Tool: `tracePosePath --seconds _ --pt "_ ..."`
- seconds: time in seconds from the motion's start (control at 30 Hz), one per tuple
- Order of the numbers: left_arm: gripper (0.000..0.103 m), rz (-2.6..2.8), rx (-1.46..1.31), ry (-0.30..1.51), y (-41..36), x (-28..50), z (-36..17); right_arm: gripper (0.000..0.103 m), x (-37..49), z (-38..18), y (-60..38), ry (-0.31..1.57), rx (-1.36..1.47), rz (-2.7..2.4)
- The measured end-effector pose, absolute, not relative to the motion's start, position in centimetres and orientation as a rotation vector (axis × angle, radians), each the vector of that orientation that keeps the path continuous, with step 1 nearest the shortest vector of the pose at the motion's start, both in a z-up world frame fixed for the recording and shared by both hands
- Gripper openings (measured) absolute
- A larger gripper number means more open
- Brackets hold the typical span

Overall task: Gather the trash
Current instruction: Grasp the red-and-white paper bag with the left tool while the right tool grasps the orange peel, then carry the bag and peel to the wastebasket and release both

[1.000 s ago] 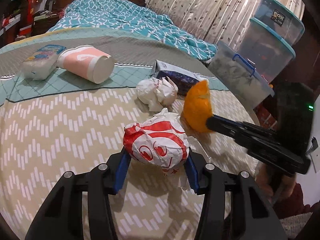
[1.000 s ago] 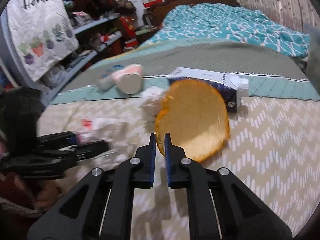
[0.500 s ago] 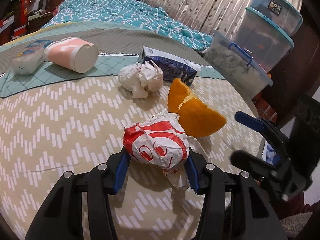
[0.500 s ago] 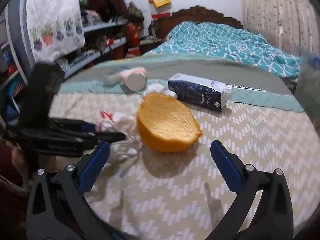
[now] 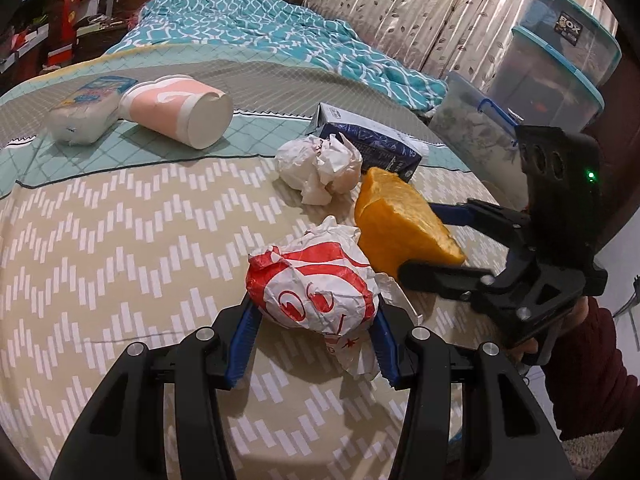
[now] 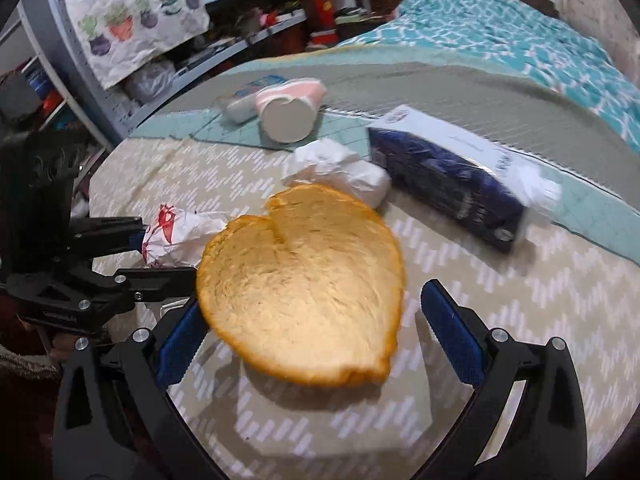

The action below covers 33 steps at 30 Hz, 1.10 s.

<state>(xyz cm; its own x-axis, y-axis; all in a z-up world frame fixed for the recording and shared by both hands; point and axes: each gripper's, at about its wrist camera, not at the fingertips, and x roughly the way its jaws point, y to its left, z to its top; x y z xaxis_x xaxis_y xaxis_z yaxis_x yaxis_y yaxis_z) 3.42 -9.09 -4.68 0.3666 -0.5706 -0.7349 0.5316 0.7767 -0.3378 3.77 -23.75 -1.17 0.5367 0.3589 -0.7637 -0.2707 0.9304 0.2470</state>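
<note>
My left gripper (image 5: 314, 334) is shut on a crumpled red-and-white wrapper (image 5: 312, 284), which also shows in the right wrist view (image 6: 176, 232). An orange fruit peel (image 6: 304, 280) lies on the patterned bedspread (image 5: 120, 240) between my right gripper's wide-open fingers; it also shows in the left wrist view (image 5: 400, 228). My right gripper (image 6: 316, 328) is open around the peel and also shows in the left wrist view (image 5: 436, 244). A crumpled white paper (image 5: 320, 168), a dark blue carton (image 5: 372, 144), a pink cup (image 5: 176, 110) on its side and a white packet (image 5: 82, 114) lie further back.
Clear storage boxes (image 5: 560, 72) are stacked at the bed's right edge by the curtain. A teal blanket (image 5: 260, 36) lies at the head of the bed. Cluttered shelves (image 6: 200, 40) stand on the left side in the right wrist view.
My right gripper let go of the orange peel, opened wide, drew back, then came forward again around the peel lying on the bed. My left gripper kept its hold on the wrapper.
</note>
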Motion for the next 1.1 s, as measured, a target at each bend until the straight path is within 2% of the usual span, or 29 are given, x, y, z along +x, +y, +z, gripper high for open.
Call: tracePosePath --seconds 0.1,0.17,0.2,0.3,0.57,0.8,1.1 --pt "0.048 -0.709 -0.049 0.963 -9.0 3.4 -4.7 0.065 3.0 -1.1 -23.6 0.912 0.140 0.369" --pt "0.048 -0.713 -0.053 0.968 -9.0 3.5 -4.8 0.053 1.8 -0.6 -23.9 0.894 0.179 0.356" --pt "0.048 -0.719 -0.055 0.970 -9.1 3.5 -4.7 0.050 1.4 -0.5 -23.9 0.892 0.197 0.351" --pt "0.048 -0.753 -0.046 0.976 -10.0 3.2 -4.6 0.047 -1.1 -0.4 -24.3 0.865 0.212 0.310" --pt "0.048 -0.888 0.032 1.009 -15.5 2.3 -5.0 0.046 -7.6 0.1 -29.9 0.740 0.351 0.070" --pt "0.047 -1.022 0.151 1.032 -23.6 1.3 -5.3 0.046 -11.1 -1.1 -35.7 0.711 0.466 -0.096" --pt "0.047 -1.172 0.216 1.121 -36.1 2.1 -5.4 0.046 -16.2 -0.3 -45.6 0.573 0.602 -0.315"
